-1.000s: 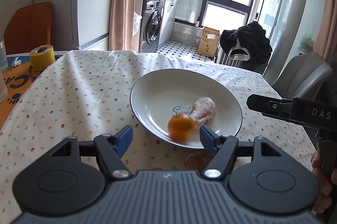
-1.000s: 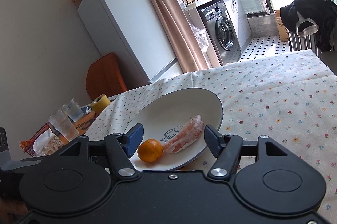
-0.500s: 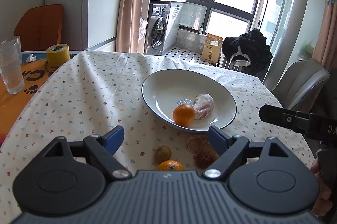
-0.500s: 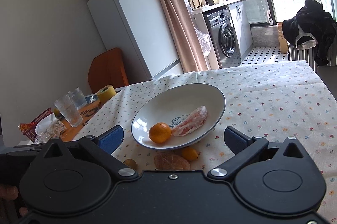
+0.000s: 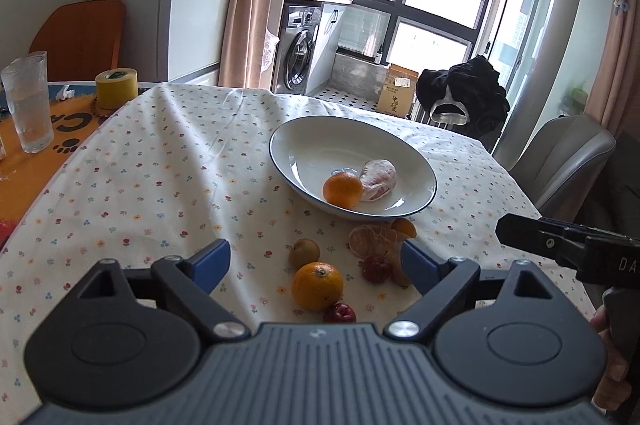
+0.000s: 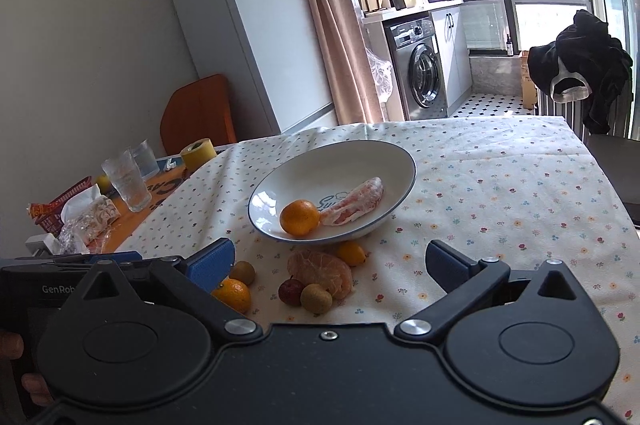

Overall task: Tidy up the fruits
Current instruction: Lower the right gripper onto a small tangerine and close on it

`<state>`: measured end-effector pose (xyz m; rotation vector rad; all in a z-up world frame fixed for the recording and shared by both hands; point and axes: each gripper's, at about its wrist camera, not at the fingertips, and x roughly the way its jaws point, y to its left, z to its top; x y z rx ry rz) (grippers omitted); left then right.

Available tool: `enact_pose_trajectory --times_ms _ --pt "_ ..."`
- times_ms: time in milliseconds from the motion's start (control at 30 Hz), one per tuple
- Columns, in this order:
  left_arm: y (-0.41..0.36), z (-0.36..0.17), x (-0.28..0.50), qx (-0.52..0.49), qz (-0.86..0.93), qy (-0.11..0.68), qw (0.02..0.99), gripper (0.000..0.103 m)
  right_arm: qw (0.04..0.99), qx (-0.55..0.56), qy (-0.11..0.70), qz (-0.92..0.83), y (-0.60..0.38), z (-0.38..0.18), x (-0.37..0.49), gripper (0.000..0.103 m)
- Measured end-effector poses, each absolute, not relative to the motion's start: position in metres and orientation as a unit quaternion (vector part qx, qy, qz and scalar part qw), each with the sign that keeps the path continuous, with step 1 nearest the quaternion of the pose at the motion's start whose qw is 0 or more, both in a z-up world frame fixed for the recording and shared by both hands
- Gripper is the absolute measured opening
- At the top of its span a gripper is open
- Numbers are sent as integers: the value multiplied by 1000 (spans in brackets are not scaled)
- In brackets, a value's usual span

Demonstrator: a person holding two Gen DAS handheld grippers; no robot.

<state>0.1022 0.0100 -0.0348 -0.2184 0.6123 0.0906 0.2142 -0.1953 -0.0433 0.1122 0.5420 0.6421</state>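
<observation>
Near the plate [image 5: 420, 171], beneath my two wide-open, empty grippers [image 5: 316, 259] [image 6: 330, 261], the firm orange [image 5: 317, 286] wants gripping across its middle, gently.

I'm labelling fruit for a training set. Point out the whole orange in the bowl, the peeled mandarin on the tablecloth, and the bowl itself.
whole orange [image 5: 343, 189], left wrist view, middle of its skin
peeled mandarin [image 6: 320, 271], right wrist view, centre of the segments
bowl [image 6: 320, 169], right wrist view, bare inner wall
</observation>
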Motion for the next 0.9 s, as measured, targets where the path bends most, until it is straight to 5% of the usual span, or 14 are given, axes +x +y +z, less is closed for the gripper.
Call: enact_pose_trajectory --times_ms 400,667,900 --pt "3 -48 88 -93 26 311 945 85 898 12 268 350 -192 -57 187 101" --pt "-3 -63 93 -79 3 332 940 63 885 14 294 361 -187 -74 189 73" --pt "-6 -76 102 -76 -5 348 934 54 876 12 312 368 -179 -85 194 58"
